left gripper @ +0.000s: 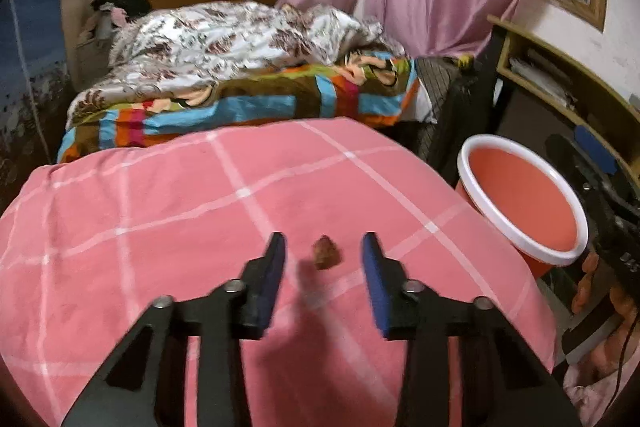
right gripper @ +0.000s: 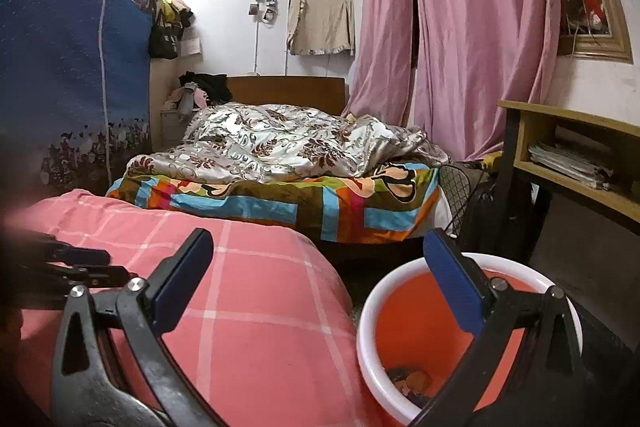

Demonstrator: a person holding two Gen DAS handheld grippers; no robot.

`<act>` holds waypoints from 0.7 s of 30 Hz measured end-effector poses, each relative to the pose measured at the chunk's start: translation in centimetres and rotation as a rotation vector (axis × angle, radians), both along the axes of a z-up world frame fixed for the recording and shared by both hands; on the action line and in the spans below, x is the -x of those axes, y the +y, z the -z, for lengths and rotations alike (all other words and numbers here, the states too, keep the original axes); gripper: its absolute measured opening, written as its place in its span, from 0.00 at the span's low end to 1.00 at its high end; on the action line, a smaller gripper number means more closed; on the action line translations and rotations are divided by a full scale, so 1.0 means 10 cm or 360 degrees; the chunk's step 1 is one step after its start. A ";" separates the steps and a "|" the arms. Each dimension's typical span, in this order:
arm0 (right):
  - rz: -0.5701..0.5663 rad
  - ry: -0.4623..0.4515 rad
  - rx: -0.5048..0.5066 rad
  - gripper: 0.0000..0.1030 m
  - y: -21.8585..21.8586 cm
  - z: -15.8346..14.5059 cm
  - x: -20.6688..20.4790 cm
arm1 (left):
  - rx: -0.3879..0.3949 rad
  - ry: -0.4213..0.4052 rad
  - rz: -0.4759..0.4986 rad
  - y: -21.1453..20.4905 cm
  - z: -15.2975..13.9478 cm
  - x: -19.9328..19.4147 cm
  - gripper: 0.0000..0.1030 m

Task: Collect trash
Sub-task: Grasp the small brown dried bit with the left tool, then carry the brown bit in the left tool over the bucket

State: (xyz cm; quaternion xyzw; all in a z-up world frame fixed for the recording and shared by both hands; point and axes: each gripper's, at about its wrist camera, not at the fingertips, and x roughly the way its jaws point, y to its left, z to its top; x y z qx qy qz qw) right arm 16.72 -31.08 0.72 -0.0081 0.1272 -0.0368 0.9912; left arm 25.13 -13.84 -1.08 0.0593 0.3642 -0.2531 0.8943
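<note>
Brown scrap [left gripper: 326, 253] dead ahead between left gripper [left gripper: 325, 251] pads, spread, not touching. Right gripper [right gripper: 320, 259] gaping, empty, farther off by bucket [right gripper: 400, 275].

Left wrist cam looks steeply down, close over the pink checked blanket [left gripper: 160, 227]. Right wrist cam sits lower, nearly level, facing the far wall. Both catch the orange bucket [left gripper: 520, 199], the bed [right gripper: 280, 147] and the pink curtains [right gripper: 460, 27].

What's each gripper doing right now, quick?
Left gripper: open, brown scrap between its fingers, untouched.
Right gripper: open, empty.
</note>
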 end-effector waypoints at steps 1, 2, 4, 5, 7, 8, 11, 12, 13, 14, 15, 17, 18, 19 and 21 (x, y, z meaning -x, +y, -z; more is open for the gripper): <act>0.0003 0.0003 -0.0005 0.83 -0.01 0.00 0.01 | -0.0025 0.0028 -0.0008 -0.03 0.03 -0.03 0.19; 0.0008 0.0004 -0.0011 0.83 -0.04 0.00 0.03 | -0.0051 0.0063 -0.0016 -0.08 0.07 -0.07 0.17; 0.0019 -0.0003 -0.0017 0.83 -0.08 0.00 0.05 | -0.0080 0.0112 -0.0032 -0.13 0.14 -0.11 0.09; 0.0025 -0.0009 -0.0020 0.83 -0.10 -0.01 0.07 | -0.0078 0.0114 -0.0038 -0.14 0.14 -0.11 0.09; 0.0050 -0.0029 -0.0024 0.83 -0.16 -0.05 0.10 | -0.0023 0.0112 -0.0012 -0.16 0.12 -0.08 0.09; 0.0073 -0.0045 -0.0023 0.83 -0.20 -0.07 0.13 | 0.0031 0.0108 0.0015 -0.22 0.08 -0.06 0.09; 0.0183 -0.0099 -0.0020 0.83 -0.36 -0.14 0.23 | 0.0103 0.0061 0.0121 -0.46 -0.07 0.00 0.09; 0.0236 -0.0123 -0.0039 0.83 -0.47 -0.17 0.27 | 0.0132 0.0040 0.0189 -0.63 -0.12 0.03 0.09; 0.0272 -0.0138 -0.0060 0.83 -0.55 -0.19 0.31 | 0.0145 0.0026 0.0227 -0.73 -0.17 0.04 0.09; 0.0308 -0.0149 -0.0079 0.83 -0.63 -0.21 0.34 | 0.0179 0.0013 0.0295 -0.91 -0.22 0.07 0.09; 0.0364 -0.0161 -0.0098 0.83 -0.73 -0.23 0.38 | 0.0205 0.0008 0.0340 -1.02 -0.27 0.08 0.09; 0.0447 -0.0179 -0.0111 0.83 -0.89 -0.26 0.43 | 0.0260 0.0001 0.0424 -1.29 -0.34 0.09 0.09; 0.0493 -0.0187 -0.0117 0.83 -0.97 -0.27 0.46 | 0.0292 0.0013 0.0473 -1.45 -0.36 0.08 0.09; 0.0523 -0.0192 -0.0127 0.83 -1.05 -0.27 0.48 | 0.0310 0.0026 0.0506 -1.55 -0.38 0.07 0.09; 0.0574 -0.0195 -0.0165 0.83 -1.19 -0.26 0.53 | 0.0339 0.0088 0.0597 -1.80 -0.38 0.05 0.09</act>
